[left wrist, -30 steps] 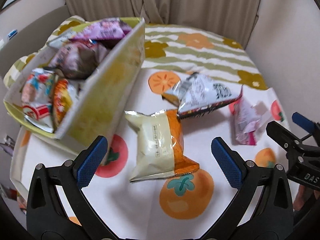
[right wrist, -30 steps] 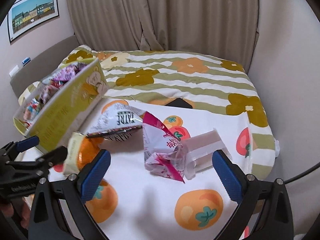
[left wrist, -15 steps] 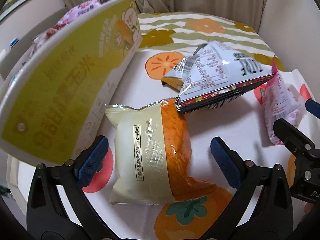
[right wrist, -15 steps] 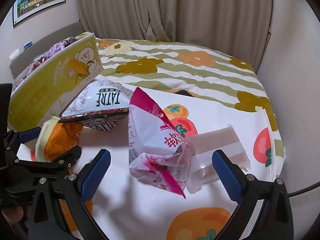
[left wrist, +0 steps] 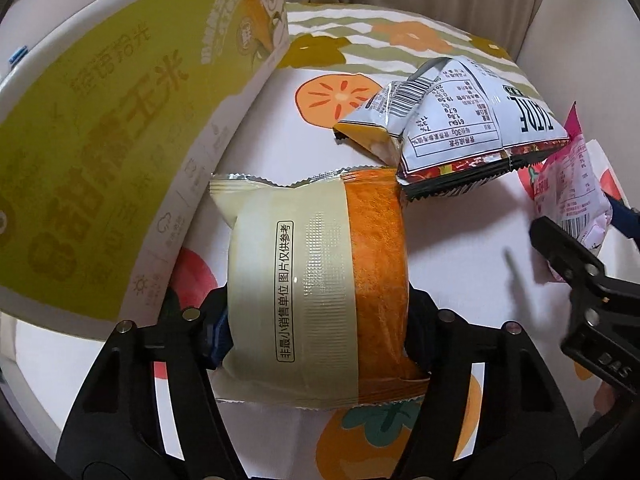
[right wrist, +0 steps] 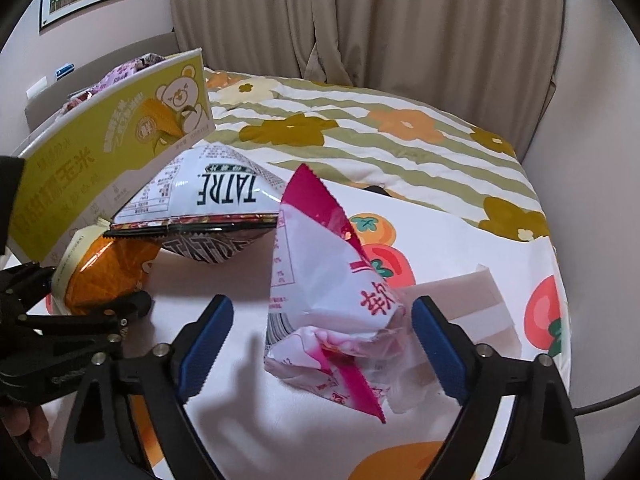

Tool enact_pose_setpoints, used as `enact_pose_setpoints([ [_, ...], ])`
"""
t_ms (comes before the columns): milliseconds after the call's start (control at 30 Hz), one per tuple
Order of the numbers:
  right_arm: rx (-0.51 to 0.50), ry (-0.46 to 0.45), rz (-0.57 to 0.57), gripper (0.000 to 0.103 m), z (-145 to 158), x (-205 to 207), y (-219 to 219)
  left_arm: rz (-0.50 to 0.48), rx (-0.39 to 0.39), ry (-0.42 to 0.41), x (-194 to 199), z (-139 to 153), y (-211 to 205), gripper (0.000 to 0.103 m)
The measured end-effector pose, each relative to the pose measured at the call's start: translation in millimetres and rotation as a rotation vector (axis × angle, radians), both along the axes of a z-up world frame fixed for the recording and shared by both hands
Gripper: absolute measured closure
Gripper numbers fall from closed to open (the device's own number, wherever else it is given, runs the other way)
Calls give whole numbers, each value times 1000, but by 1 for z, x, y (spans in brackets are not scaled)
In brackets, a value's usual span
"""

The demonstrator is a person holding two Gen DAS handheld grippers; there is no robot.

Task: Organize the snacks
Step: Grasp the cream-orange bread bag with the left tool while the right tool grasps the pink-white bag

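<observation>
Left gripper (left wrist: 316,332) closing, pads pressed on both long edges of the cream-and-orange sealed cake packet (left wrist: 316,280) lying between them on the fruit-print cloth (left wrist: 460,240). Light, air-puffed, slick film, crushable: best pinched lightly mid-length. Right gripper (right wrist: 320,340) closing around the crumpled pink-and-white snack bag (right wrist: 332,304), left pad not yet touching. Yellow-green cardboard box (left wrist: 120,140) just left of the left gripper.

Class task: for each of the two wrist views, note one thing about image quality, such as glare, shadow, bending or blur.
Left wrist view: fisheye bends the yellow box into a curve; glare streaks the cream-and-orange packet. Right wrist view: sharp, with soft shadows on the tablecloth beside the pink packet; dark round vignette at the corners.
</observation>
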State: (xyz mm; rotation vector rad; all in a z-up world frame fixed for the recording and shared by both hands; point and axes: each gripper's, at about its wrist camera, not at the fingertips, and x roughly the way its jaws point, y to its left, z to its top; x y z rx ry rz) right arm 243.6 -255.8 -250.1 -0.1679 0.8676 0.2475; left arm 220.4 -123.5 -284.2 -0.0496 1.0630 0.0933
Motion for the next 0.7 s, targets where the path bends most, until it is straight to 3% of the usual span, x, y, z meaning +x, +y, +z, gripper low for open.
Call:
enact_pose_setpoints([
  [100,-8,4,-9,27,-4,1,0,1,4,5,-4,0,-1,40],
  [167,-8,14,-15,39,-6,1,-2,2,2,9,-10,1,0,40],
  [367,6,15,-14,51,-4,-7,-2,4,-10,26,-20,1,2,40],
  [700,35,51,-38,58,2,-31,-3,-5,-54,56,-45,7,5,41],
])
